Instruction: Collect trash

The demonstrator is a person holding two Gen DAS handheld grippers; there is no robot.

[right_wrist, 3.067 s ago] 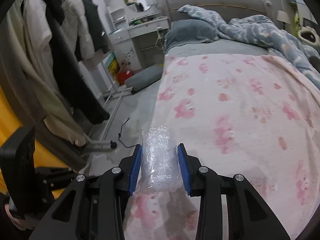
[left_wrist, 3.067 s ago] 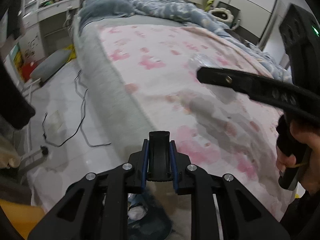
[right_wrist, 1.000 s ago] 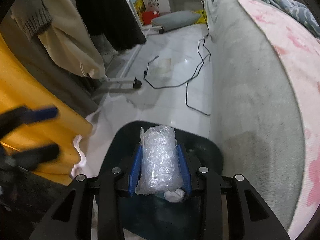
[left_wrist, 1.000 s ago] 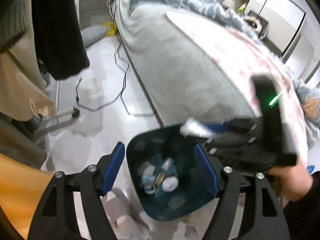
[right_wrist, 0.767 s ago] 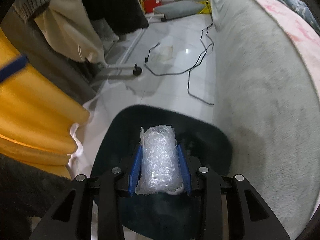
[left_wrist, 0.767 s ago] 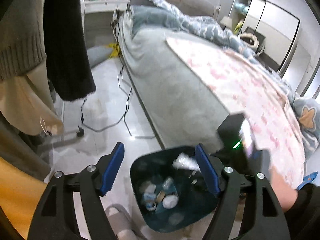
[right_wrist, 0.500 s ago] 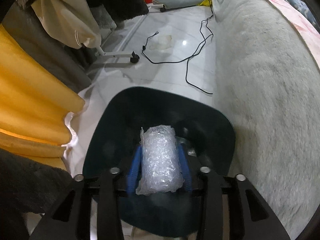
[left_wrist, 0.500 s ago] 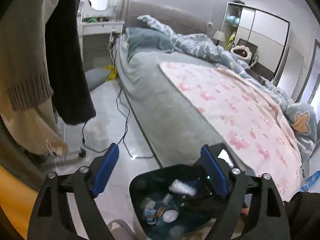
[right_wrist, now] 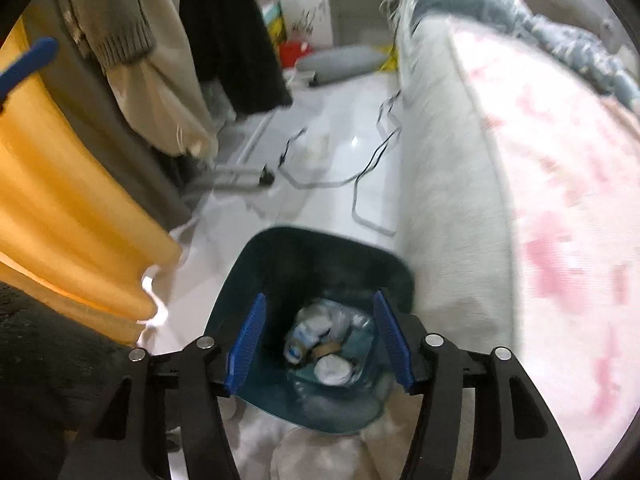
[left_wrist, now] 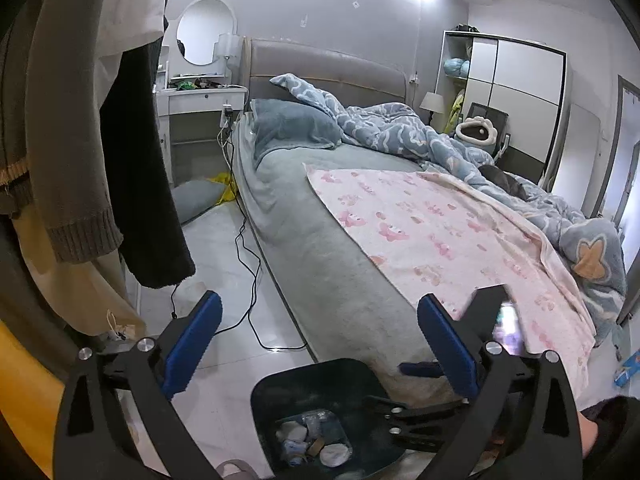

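A dark teal trash bin [left_wrist: 276, 384] [right_wrist: 320, 242] stands on the floor against the bed's side. Among the trash at its bottom lies a clear bubble-wrap roll [right_wrist: 324, 322] beside a white round piece [right_wrist: 332, 370]. My right gripper [right_wrist: 320, 342] hangs over the bin's mouth, its jaws opening, with nothing between the blue pads [right_wrist: 246, 344]. My left gripper [left_wrist: 320, 346] is higher, just left of the bin, and points across the bed. Its jaws are spreading wide and hold nothing. One of its blue fingers [right_wrist: 28, 62] shows at the right wrist view's left edge.
The bed [left_wrist: 320, 264] with a grey sheet and a pink blanket [left_wrist: 440, 232] runs along the right. Black cables [left_wrist: 244, 264] trail over the white floor. Hanging clothes [left_wrist: 80, 140] and orange fabric [right_wrist: 60, 200] crowd the left. A grey cushion [right_wrist: 340, 62] lies farther back.
The right gripper's jaws parted and the bubble-wrap roll dropped into the bin. The left gripper spread wider, rose and tipped up from the bin towards the room.
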